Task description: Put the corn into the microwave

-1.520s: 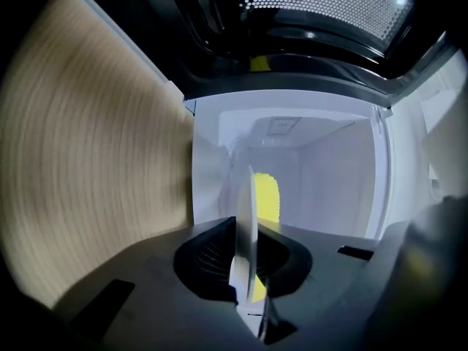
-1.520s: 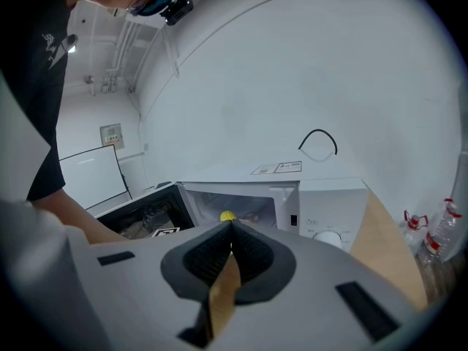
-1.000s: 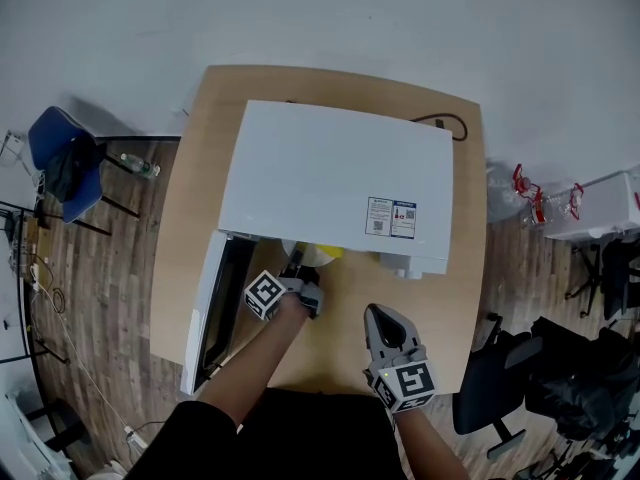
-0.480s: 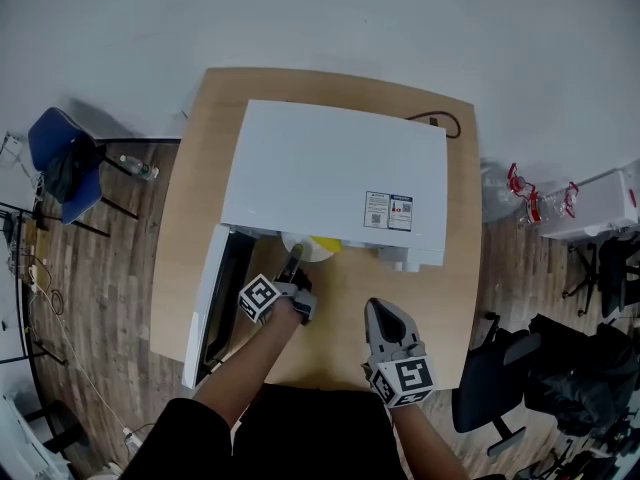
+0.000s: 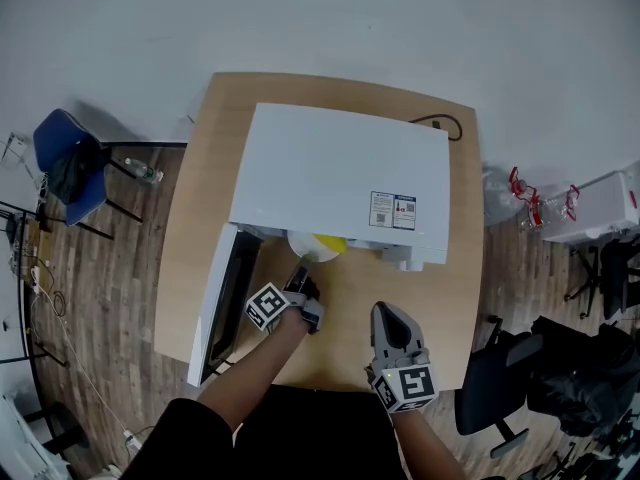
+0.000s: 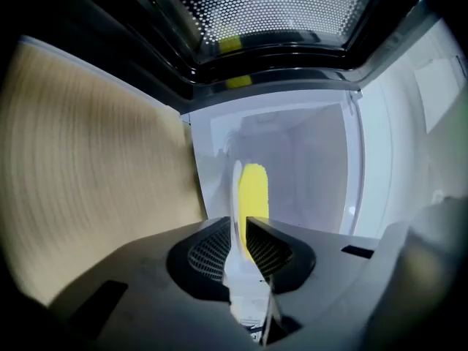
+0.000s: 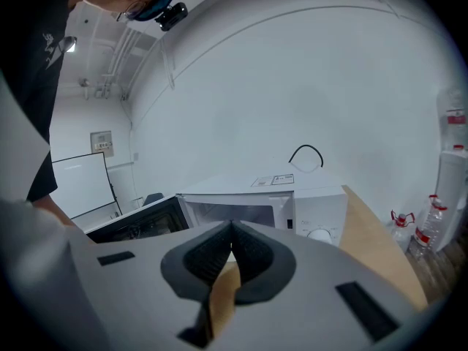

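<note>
The white microwave [image 5: 340, 168] stands on the wooden table [image 5: 195, 218] with its door [image 5: 215, 303] swung open to the left. A white plate [image 5: 305, 246] carrying the yellow corn [image 5: 330, 243] lies at the mouth of the cavity. My left gripper [image 5: 300, 280] sits just in front of it, and its jaws are closing. In the left gripper view the plate's rim [image 6: 235, 185] shows edge-on in the narrow gap of the left gripper [image 6: 240, 221], with the corn [image 6: 254, 192] behind; the pads do not press it. My right gripper [image 5: 392, 326] hovers over the table's near edge, its jaws shut on nothing.
A black cable [image 5: 440, 123] loops behind the microwave. A blue chair [image 5: 65, 163] stands at the left on the floor and a black chair [image 5: 490, 388] at the right. Water bottles [image 7: 428, 225] stand beyond the table's right edge.
My left gripper has drawn back from the microwave's mouth toward the person. The plate with the corn stays at the cavity's edge. The right gripper has hardly moved.
</note>
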Motion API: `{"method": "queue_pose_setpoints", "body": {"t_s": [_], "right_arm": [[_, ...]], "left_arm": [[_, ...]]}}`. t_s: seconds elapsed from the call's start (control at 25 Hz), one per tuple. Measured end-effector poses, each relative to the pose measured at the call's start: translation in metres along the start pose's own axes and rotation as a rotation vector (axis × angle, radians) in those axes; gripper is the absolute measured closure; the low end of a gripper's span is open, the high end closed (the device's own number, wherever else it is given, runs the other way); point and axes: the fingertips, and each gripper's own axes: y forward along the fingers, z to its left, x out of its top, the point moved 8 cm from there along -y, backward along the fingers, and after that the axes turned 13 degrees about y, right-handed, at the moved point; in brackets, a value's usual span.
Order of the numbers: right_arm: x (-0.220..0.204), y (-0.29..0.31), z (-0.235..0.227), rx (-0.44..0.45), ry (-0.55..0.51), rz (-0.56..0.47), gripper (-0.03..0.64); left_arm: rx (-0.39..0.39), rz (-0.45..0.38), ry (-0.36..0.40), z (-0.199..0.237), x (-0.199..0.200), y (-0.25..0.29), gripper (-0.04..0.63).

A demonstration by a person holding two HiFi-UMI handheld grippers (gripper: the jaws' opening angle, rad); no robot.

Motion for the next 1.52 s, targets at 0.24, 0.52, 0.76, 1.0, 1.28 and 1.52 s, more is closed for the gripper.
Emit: {"method": "queue_pose_setpoints", "body": {"t_s": [0.24, 0.52, 0.76, 1.0, 1.28, 1.52], "right_arm": [[-0.003, -0.008, -0.004, -0.012, -0.002, -0.008, 0.557], [-0.004, -0.009, -0.007, 0.017, -0.022, -0.009, 0.557], [0.002, -0.005, -0.010, 0.039, -0.030, -0.031, 0.557], [0.004, -0.004, -0.019, 0.026, -0.033, -0.031, 0.557], [0.005, 0.000, -0.021, 0.035, -0.042, -0.021, 0.557], [0.005, 0.001, -0.024, 0.034, -0.040, -0.018, 0.557]], "left_arm": [[0.033, 0.014, 0.019, 0.000, -0.003, 0.004, 0.563], [0.046, -0.035, -0.034, -0.001, -0.002, 0.010, 0.569], [0.058, -0.052, -0.044, -0.004, -0.001, 0.021, 0.571], [0.073, -0.084, -0.021, -0.003, 0.006, 0.034, 0.571], [0.091, -0.092, -0.016, -0.003, 0.014, 0.045, 0.571], [0.069, -0.077, -0.017, -0.003, 0.014, 0.044, 0.569]]}}
